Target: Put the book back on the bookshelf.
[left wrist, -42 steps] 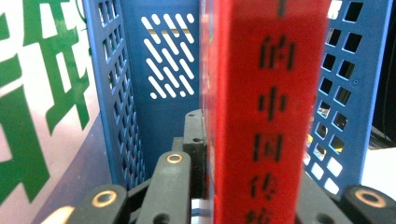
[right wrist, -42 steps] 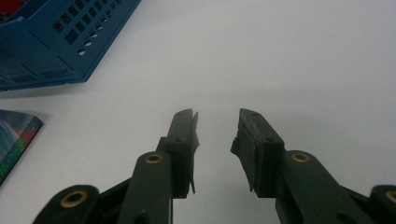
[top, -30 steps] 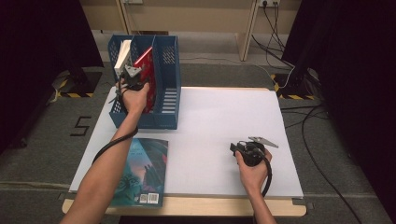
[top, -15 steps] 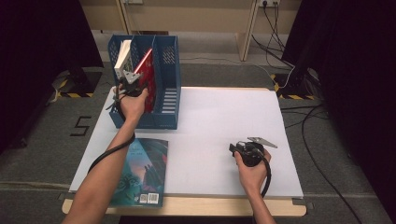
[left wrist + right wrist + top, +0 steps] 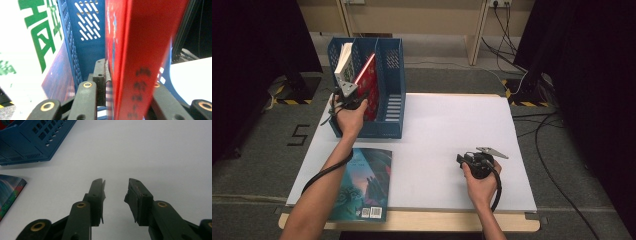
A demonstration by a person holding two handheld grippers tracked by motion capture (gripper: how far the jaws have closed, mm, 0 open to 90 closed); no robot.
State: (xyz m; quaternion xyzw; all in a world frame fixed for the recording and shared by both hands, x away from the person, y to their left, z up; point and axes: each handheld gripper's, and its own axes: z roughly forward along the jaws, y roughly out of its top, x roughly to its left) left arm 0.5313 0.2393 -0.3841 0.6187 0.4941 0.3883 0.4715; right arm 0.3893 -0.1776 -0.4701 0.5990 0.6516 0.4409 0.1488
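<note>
While two books stand racked point(image 5: 384, 60), the left hand-held gripper point(image 5: 353, 98) loosens around the red one point(image 5: 368, 85).

My white table point(image 5: 452, 130) stands on a grey floor point(image 5: 257, 165). Black curtains point(image 5: 592, 60) hang left and right. Far off, I see a pale wall point(image 5: 422, 15) and cables point(image 5: 512, 30).
</note>
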